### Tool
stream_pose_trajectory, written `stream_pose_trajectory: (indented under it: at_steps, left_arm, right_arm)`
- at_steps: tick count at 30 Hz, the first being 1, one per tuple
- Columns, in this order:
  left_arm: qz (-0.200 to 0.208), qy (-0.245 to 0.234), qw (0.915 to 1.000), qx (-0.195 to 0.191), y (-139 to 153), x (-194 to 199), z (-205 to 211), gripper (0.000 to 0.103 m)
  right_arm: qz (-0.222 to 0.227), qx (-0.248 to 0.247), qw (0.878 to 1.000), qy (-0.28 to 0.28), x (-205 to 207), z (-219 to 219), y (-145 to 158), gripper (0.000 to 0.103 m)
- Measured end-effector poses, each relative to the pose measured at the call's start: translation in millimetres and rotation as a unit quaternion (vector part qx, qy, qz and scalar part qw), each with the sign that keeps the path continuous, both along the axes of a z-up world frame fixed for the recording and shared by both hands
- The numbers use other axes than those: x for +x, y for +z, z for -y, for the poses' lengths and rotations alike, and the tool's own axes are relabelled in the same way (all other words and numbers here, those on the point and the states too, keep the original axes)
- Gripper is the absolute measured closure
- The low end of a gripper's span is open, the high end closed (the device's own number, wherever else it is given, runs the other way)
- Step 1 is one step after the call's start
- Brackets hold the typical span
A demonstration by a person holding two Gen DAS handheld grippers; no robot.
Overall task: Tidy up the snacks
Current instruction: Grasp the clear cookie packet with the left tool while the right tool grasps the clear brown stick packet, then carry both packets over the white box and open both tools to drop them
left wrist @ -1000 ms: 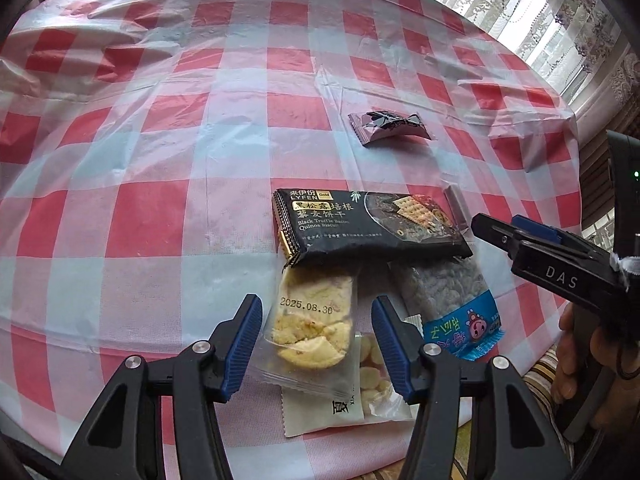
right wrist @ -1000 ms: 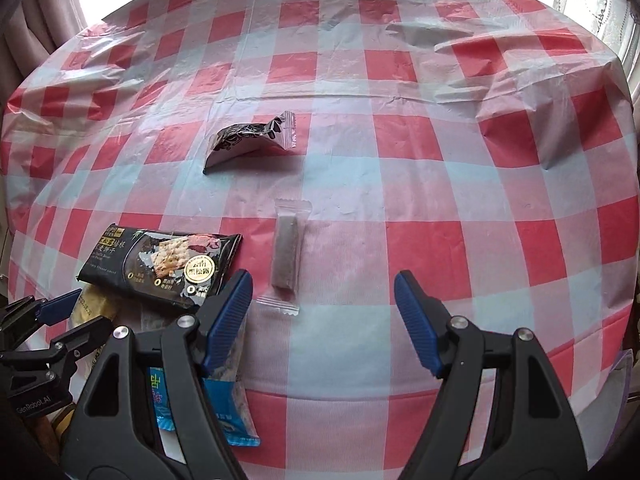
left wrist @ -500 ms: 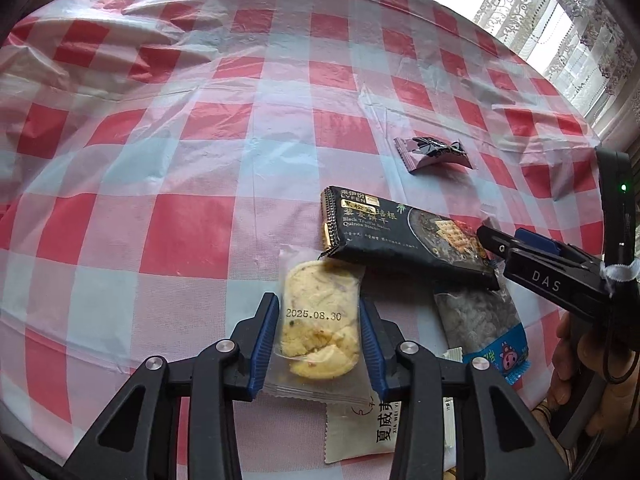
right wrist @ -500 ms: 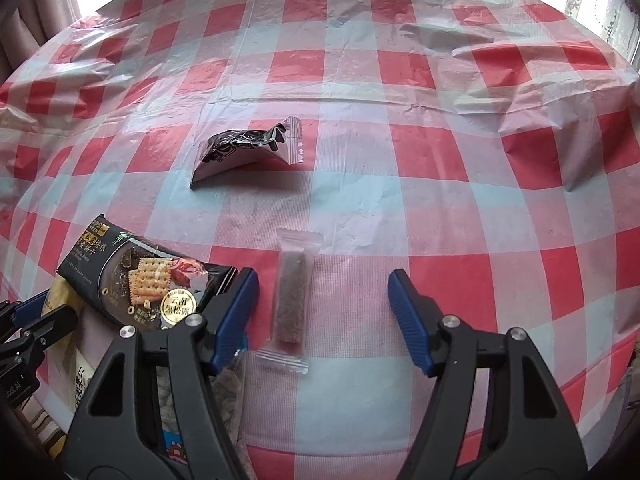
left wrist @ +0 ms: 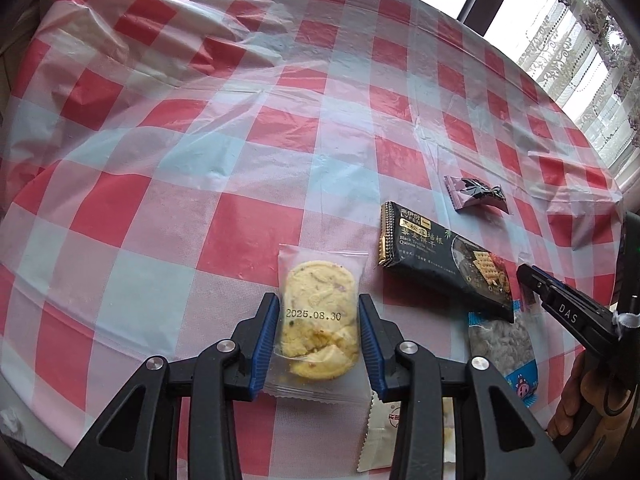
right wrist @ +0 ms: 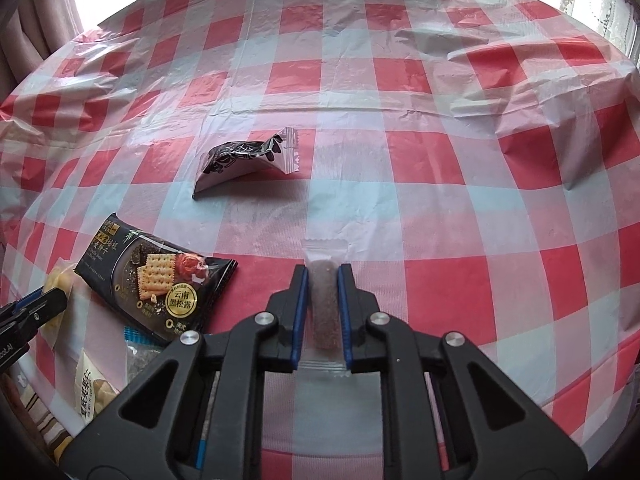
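Left wrist view: the cookie packet (left wrist: 319,316), stamped with a date, is clamped between the blue pads of the left gripper (left wrist: 319,338) above the checked tablecloth (left wrist: 200,160), while in the right wrist view the slim brown bar (right wrist: 323,308) in its clear wrapper is pinched by the right gripper (right wrist: 323,316). Further out, the black cracker pack (left wrist: 444,264), the blue-ended seed bag (left wrist: 504,348), a white nut packet (right wrist: 90,392) and the small dark candy wrapper (right wrist: 248,156) are left scattered. The sorting is judged barely begun, since no tidy grouping can be seen.
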State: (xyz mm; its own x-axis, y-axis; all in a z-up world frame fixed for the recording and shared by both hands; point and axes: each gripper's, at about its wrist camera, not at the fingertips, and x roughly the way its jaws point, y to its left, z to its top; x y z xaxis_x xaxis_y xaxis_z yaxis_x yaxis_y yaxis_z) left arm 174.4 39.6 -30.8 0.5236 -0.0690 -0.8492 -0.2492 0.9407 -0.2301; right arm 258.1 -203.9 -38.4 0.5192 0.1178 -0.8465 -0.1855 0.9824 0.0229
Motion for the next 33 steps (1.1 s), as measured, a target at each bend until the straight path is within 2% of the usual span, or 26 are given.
stream_pose_trajectory:
  at_steps: [17, 33]
  left_arm:
    - [0.03, -0.025, 0.9984, 0.041, 35.5, -9.1, 31.2, 0.063]
    - [0.047, -0.107, 0.9919, 0.049, 56.8, -9.7, 115.8, 0.063]
  right_arm:
    - [0.018, 0.048, 0.998, -0.029, -31.0, 44.2, 27.8, 0.087]
    - [0.037, 0.069, 0.994, -0.079, -74.1, 116.0, 47.5, 0.087]
